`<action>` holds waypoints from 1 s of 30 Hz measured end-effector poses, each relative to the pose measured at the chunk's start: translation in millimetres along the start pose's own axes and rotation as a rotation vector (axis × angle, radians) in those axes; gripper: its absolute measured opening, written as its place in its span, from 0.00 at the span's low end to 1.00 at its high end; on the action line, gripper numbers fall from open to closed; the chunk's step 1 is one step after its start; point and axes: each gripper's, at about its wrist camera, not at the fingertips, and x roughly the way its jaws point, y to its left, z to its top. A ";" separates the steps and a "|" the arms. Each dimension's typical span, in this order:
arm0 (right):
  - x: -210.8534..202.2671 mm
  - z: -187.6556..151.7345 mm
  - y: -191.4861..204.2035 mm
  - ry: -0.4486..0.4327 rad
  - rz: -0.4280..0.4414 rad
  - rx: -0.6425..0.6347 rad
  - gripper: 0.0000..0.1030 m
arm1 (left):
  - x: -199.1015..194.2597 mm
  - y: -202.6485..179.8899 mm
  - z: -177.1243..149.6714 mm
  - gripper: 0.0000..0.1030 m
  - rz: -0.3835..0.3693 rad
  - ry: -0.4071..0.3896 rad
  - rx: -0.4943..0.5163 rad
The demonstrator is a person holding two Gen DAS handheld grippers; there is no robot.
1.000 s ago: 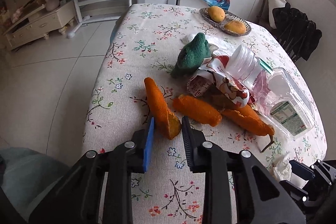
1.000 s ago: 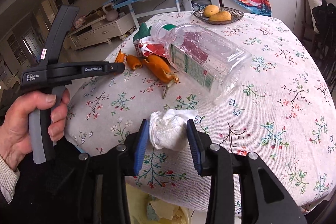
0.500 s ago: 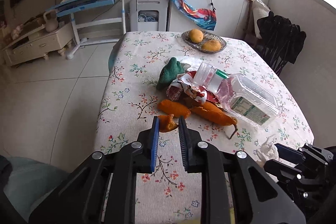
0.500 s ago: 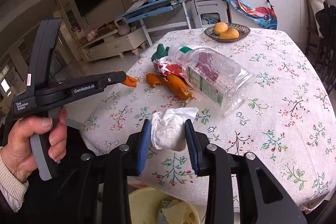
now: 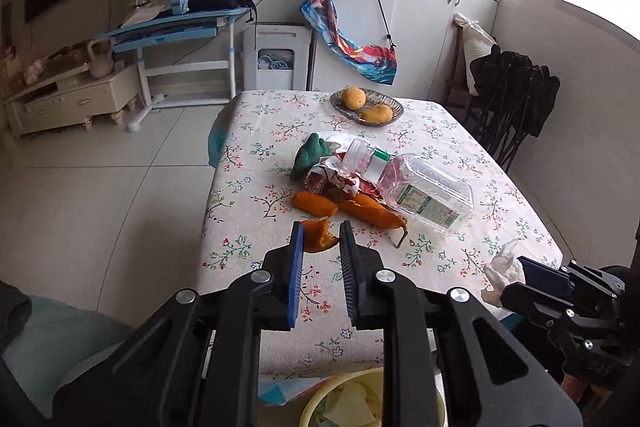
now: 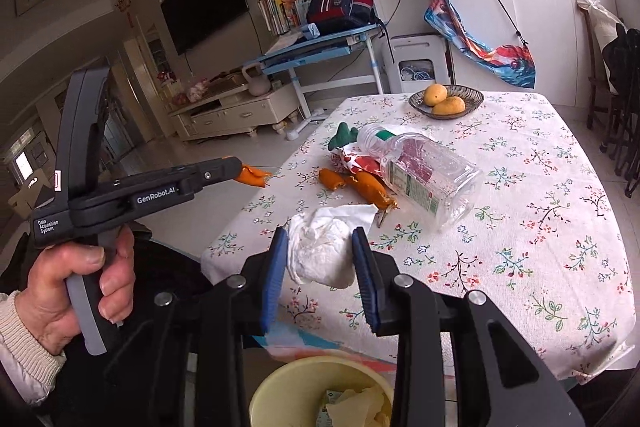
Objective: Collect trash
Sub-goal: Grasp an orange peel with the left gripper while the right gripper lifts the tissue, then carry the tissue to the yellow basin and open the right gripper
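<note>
Floral tablecloth (image 6: 520,227) below: your left gripper (image 5: 319,242) pinches an orange peel (image 5: 316,235); your right gripper (image 6: 320,259) clamps a crumpled tissue (image 6: 320,251), both lifted clear.

Ahead of our tongs we see a bowl (image 5: 366,109) of mangoes (image 6: 434,95); farther off, a blue desk (image 5: 172,27) and white cabinets (image 6: 520,11).

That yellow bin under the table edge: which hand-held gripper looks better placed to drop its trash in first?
Probably the right hand-held gripper. Its crumpled tissue hangs just above the yellow bin, which sits directly below it. The left hand-held gripper holds an orange peel piece farther out, over the table.
</note>
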 end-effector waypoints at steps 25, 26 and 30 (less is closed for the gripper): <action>-33.3 -36.1 35.4 0.048 0.067 -0.031 0.33 | -81.6 -24.2 -9.2 0.17 -0.004 -0.115 0.062; -33.9 -37.6 36.6 0.052 0.069 -0.031 0.33 | -84.0 -24.3 -9.5 0.17 -0.003 -0.118 0.063; -32.0 -46.3 41.9 0.088 0.078 -0.036 0.39 | -93.3 -27.0 -11.6 0.17 -0.004 -0.129 0.065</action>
